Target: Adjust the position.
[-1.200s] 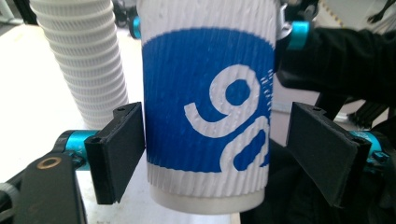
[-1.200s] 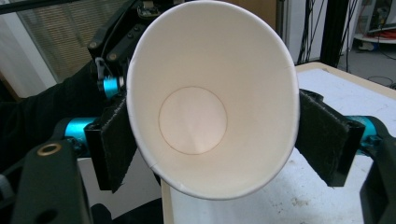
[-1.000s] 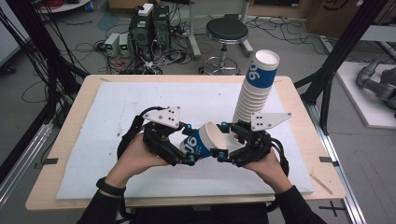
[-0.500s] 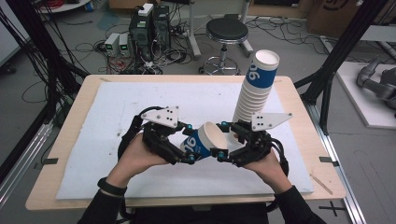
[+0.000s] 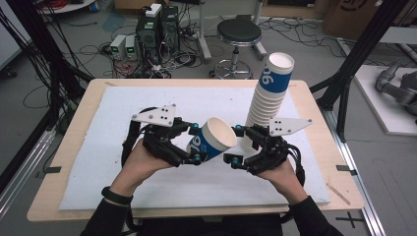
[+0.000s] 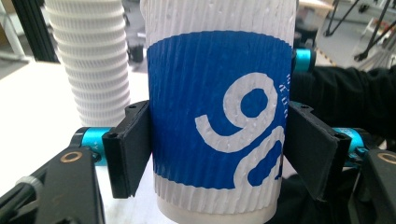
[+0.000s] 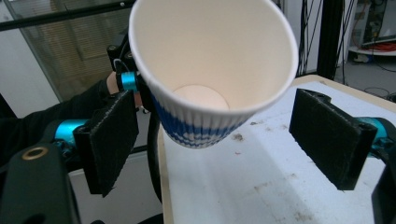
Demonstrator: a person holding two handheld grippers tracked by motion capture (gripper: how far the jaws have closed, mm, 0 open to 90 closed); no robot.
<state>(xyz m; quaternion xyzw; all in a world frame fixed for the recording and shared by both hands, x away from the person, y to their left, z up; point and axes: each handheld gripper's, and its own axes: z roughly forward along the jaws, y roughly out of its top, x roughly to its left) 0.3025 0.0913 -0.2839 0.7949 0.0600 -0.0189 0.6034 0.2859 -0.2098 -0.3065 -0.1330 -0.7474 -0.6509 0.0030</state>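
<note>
on the left, the left gripper [image 5: 195, 145] had the blue-and-white ribbed paper cup [image 5: 212, 144] by its body, jaws just closed in and pinching it on both sides, as the left gripper view showed with both pads flat on the blue band. the cup sat tilted above the white foam mat [image 5: 98, 162] on the wooden bench [image 5: 314, 128], mouth aimed to the right. moving right, the right gripper [image 5: 236, 145] waited at that open rim, jaws spread wide either side of it and not touching, the right gripper view looking straight down into the cup. behind it stood the tall leaning stack of ribbed paper cups [image 5: 268, 98]. to do this well, i'd judge the left grip should stay gentle so the wall didn't crumple, and the right jaws should close on the rim only once squarely lined up.
</note>
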